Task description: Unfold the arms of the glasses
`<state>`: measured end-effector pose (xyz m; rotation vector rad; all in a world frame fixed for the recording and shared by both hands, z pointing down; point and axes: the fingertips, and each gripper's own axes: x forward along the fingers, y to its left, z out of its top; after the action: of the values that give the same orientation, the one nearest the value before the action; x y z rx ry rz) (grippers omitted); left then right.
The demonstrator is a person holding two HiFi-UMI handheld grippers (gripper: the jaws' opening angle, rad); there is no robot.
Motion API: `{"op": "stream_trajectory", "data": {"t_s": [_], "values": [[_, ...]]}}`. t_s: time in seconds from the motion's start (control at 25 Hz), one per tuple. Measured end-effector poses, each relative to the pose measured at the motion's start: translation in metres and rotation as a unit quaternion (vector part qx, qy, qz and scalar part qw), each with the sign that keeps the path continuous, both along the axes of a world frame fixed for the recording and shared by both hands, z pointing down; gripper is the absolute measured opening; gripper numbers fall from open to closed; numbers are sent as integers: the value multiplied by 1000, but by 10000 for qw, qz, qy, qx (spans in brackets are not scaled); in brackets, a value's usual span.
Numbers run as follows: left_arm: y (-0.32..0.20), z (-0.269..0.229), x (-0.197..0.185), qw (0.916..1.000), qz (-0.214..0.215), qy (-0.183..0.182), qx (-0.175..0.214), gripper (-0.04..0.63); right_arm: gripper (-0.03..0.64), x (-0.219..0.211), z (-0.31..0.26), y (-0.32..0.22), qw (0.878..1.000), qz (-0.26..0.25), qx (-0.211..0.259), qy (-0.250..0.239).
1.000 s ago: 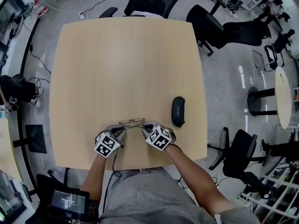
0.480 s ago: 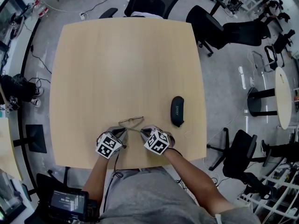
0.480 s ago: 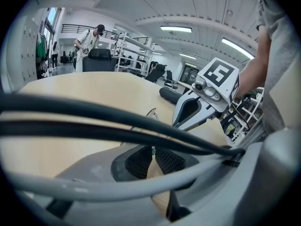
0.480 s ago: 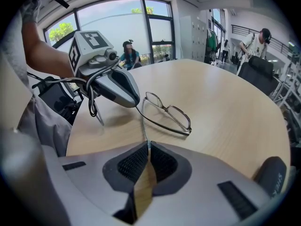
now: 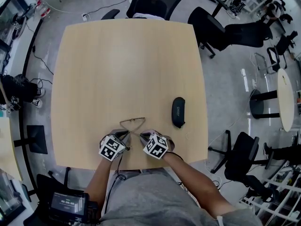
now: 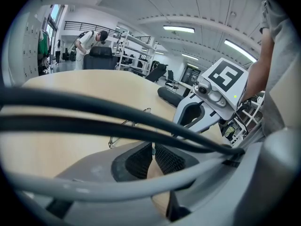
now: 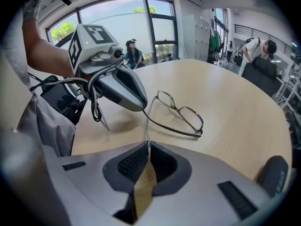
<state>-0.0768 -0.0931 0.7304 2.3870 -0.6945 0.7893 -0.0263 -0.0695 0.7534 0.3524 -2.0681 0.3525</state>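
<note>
Nearest: person's grey shirt (image 5: pixel 150 197), both forearms reaching onto the near edge of the desk (image 5: pixel 127 65).

L gripper (image 5: pixel 126 135) and R gripper (image 5: pixel 142 133) sit side by side just inside that edge, marker cubes toward the person, tips angled in toward each other and down.

L fingers (image 6: pixel 137 161): narrow, almost together, w/ a thin wire end of a glasses arm pinched btwn the pads. R fingers (image 7: pixel 133 164): same, nearly closed, w/ a thin arm tip clamped btwn them and running up and away from the pads.

Glasses (image 7: pixel 181 114): thin metal frame, clear lenses, just beyond the two grippers, approx centre of the desk's near part. Front faces away from the person. The arms come back toward the grippers and draw close together, so in the head view the frame and arms make a small triangle. Arms are swung partway out from the front. Can't tell if the front rests on the desk or hangs just above it; its shadow lies right under it.

Right of the glasses and a bit farther out: dark oval glasses case (image 5: pixel 178 112), closed, lying flat, apart from the glasses and both grippers.

Rest of the desk beyond is bare light wood.

Past the far edge: black office chair (image 5: pixel 155 1) pushed up to the desk, more black chairs (image 5: pixel 235 32) to the far right, cables on the grey floor (image 5: pixel 221 88). Small round table (image 5: pixel 284 98) at the right edge.
</note>
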Motion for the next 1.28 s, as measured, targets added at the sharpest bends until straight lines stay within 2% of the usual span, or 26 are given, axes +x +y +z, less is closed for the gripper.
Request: {"op": "stream_trajectory", "data": {"t_s": [0.64,1.16,1.2,1.28], "values": [[15,-2,15,9998,1,63,-185,23,25,-24,-5,21,10000,14,12,-57],[19,3,20,9994,20,162,-304,23,31,-35,-10,33,9980,-403,-294,-382],[20,2,22,9993,55,194,-304,23,37,-33,-12,32,9977,-432,-332,-402],[22,1,25,9991,151,248,-294,23,106,-30,-17,31,9970,-495,-411,-429]]}}
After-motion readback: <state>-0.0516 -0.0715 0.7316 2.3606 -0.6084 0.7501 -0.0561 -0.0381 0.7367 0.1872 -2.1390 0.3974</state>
